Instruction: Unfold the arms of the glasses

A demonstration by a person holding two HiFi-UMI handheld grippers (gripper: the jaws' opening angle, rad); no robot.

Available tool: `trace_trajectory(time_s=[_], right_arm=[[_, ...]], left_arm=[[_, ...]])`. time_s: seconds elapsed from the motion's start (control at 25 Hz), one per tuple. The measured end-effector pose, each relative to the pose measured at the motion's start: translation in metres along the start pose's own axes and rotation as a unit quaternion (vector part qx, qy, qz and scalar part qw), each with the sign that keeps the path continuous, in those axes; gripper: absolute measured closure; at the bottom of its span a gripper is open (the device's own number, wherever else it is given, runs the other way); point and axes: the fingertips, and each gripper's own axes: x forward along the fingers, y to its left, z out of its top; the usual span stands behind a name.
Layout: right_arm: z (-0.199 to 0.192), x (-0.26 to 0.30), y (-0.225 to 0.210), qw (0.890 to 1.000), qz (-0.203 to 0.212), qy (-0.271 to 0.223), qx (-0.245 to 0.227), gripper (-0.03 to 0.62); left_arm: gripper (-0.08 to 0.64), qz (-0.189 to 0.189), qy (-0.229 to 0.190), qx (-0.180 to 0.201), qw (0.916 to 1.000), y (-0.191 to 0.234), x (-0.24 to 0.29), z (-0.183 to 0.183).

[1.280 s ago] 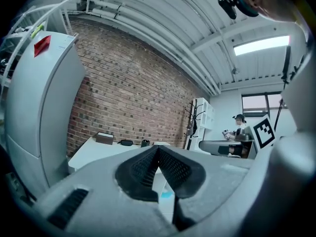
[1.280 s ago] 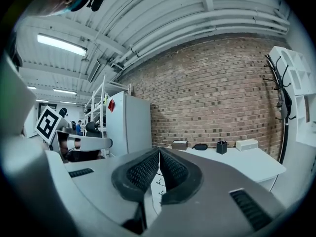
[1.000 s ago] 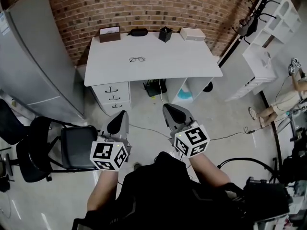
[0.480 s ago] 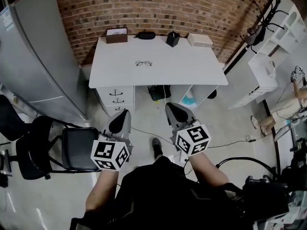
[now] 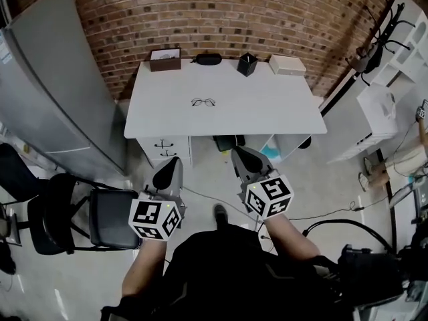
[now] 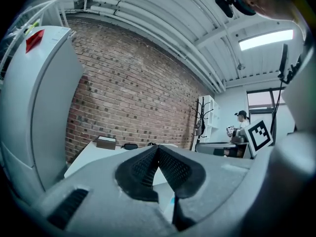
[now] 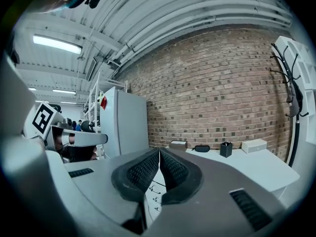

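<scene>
A pair of thin dark-framed glasses (image 5: 203, 101) lies on the white desk (image 5: 267, 105), left of its middle. Both grippers hang over the floor well short of the desk's front edge. My left gripper (image 5: 168, 168) is shut with nothing between its jaws, and its ribbed pads (image 6: 148, 164) meet at the tip. My right gripper (image 5: 242, 156) is shut and empty too, pads (image 7: 173, 169) pressed together. In the two gripper views the glasses are hidden behind the jaws; the desk (image 7: 266, 169) shows far ahead.
Along the desk's back edge stand a brown box (image 5: 164, 59), a black glasses case (image 5: 207, 59), a black pen cup (image 5: 247, 64) and a white box (image 5: 287, 65). Drawers (image 5: 164, 150) sit under the desk. A grey cabinet (image 5: 53, 92) and black chair (image 5: 80, 212) are on the left.
The desk and glasses have drawn lower and larger in the head view as both grippers travelled toward them. Both jaws stayed shut.
</scene>
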Motion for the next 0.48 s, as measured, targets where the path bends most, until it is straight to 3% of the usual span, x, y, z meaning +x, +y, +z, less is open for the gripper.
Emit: trace_trajectory(time_s=[0.48], right_arm=[[0.009,0.045,-0.079,0.999,0.032,-0.002,0.014,0.583]], left_arm=[[0.554,0.020,0.020,0.009,0.9996,-0.007,0.091,0.003]])
